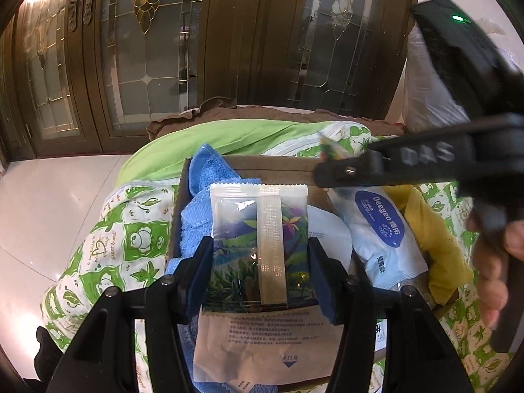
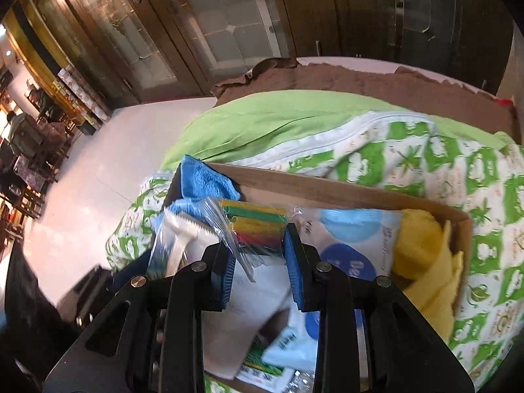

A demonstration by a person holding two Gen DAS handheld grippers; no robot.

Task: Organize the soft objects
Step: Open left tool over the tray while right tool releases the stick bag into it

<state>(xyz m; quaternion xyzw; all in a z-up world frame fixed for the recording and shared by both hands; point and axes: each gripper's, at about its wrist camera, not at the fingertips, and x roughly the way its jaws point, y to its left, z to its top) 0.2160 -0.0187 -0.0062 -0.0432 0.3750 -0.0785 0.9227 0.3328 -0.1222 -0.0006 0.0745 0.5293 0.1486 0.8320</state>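
An open cardboard box sits on a bed. It holds a blue towel, a yellow cloth and a white-and-blue wipes pack. My left gripper is over the box's left half, its pads against both sides of a jungle-print packet. My right gripper is shut on a small clear bag of coloured strips above the box. In the left wrist view the right gripper comes in from the right, with the bag at its tip.
A green-and-white frog-print quilt surrounds the box, with a plain green sheet and brown blanket behind. Dark wooden glass doors stand beyond the white floor. A person's hand holds the right gripper.
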